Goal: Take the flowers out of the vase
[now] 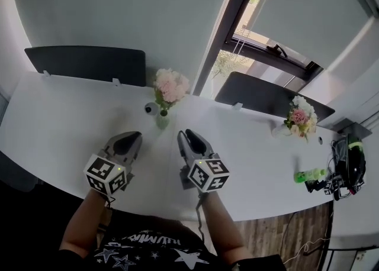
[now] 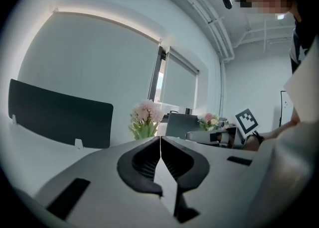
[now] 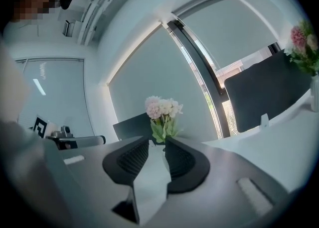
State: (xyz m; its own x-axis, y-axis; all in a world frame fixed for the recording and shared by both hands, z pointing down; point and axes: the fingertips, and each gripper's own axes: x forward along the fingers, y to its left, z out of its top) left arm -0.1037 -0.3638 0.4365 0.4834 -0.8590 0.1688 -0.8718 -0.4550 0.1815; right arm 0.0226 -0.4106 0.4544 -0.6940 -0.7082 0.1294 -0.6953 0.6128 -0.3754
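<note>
On the white surface (image 1: 53, 110) ahead of me, the flowers (image 1: 170, 86) stand upright in the vase (image 1: 162, 122). My left tongs (image 1: 131, 138) are closed tight with nothing in them, and sit short of the vase, to its left. My right tongs (image 1: 185, 136) stand a little apart and empty. Their gap lines up with the flowers, but they sit short of the vase and touch nothing. A second bunch (image 1: 301, 116) sits well apart to the right.
</note>
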